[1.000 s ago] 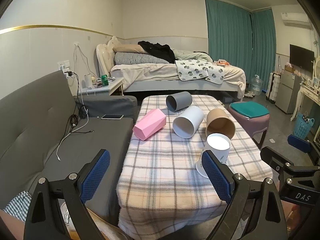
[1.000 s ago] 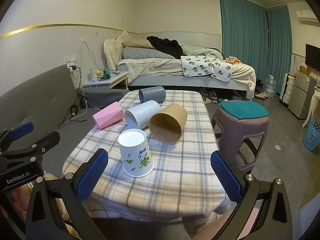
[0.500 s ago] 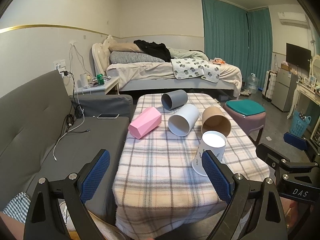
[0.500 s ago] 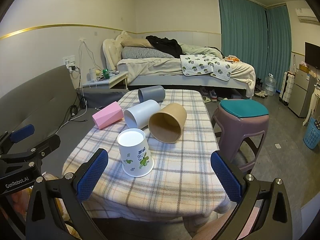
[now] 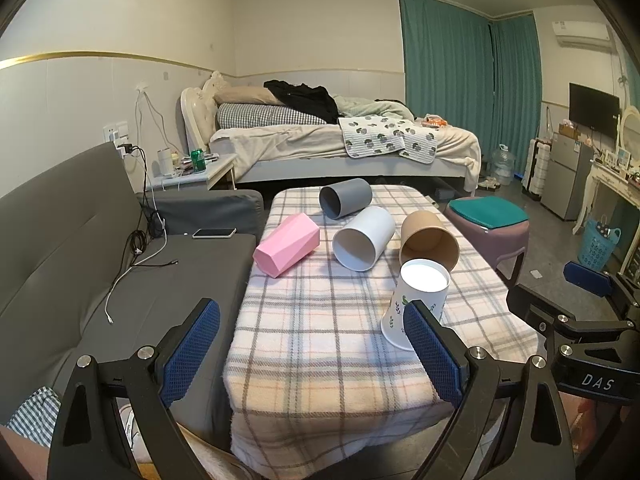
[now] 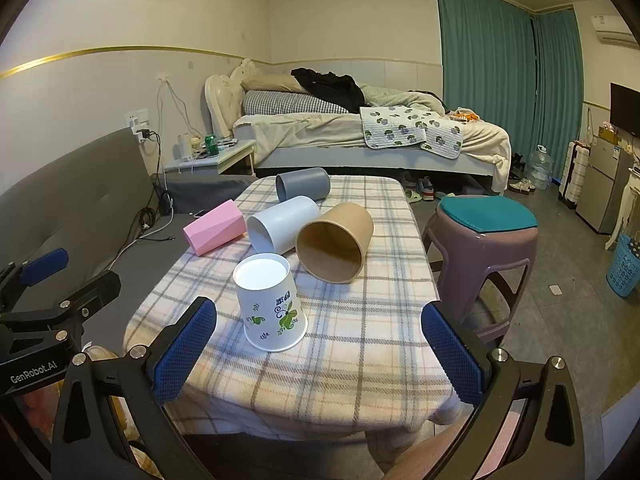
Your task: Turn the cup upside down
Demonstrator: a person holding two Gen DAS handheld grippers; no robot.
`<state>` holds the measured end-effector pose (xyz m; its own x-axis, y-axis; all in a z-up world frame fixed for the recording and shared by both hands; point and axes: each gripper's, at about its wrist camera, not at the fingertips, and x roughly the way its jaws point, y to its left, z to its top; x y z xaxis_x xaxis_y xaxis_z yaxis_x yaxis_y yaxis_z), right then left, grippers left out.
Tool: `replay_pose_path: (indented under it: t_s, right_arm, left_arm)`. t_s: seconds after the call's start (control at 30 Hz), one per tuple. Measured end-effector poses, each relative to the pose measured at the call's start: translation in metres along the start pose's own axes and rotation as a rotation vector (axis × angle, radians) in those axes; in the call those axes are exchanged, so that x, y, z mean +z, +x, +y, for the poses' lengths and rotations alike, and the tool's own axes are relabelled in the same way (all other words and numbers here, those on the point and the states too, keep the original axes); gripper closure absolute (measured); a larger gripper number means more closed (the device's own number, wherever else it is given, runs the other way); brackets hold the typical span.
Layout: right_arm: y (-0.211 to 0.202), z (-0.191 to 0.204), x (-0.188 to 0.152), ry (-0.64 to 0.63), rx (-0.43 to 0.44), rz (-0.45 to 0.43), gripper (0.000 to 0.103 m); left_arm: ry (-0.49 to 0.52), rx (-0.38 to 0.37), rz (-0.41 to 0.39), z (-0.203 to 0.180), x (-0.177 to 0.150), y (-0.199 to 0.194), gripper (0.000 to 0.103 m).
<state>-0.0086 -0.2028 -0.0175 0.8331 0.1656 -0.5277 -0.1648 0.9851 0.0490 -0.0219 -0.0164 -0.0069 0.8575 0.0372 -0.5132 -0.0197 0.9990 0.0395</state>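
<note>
A white paper cup with green leaf print (image 6: 271, 304) stands upside down, base up, near the front of the plaid-covered table (image 6: 360, 344); it also shows in the left wrist view (image 5: 416, 300). Behind it lie a brown cup (image 6: 335, 242), a white cup (image 6: 280, 224), a grey cup (image 6: 303, 184) and a pink faceted cup (image 6: 215, 227), all on their sides. My right gripper (image 6: 318, 350) is open and empty, just in front of the paper cup. My left gripper (image 5: 312, 348) is open and empty at the table's front left edge.
A grey sofa (image 5: 80, 248) with a phone (image 5: 214, 233) and cables runs along the left. A purple stool with a teal cushion (image 6: 484, 224) stands right of the table. A bed (image 6: 360, 136) lies behind.
Both grippers have drawn back a little from the table. The left view has shifted so the table sits farther away. The cups have not moved.
</note>
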Motion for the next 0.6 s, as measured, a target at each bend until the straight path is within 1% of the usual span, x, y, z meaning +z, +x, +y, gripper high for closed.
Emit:
replay_pose_path:
  t_s: [0.6]
  right_arm:
    - [0.0014,-0.0001,-0.0013,0.002,0.0,0.005,0.0]
  left_arm:
    - [0.001,0.0,-0.002,-0.0012,-0.0041,0.0007,0.007]
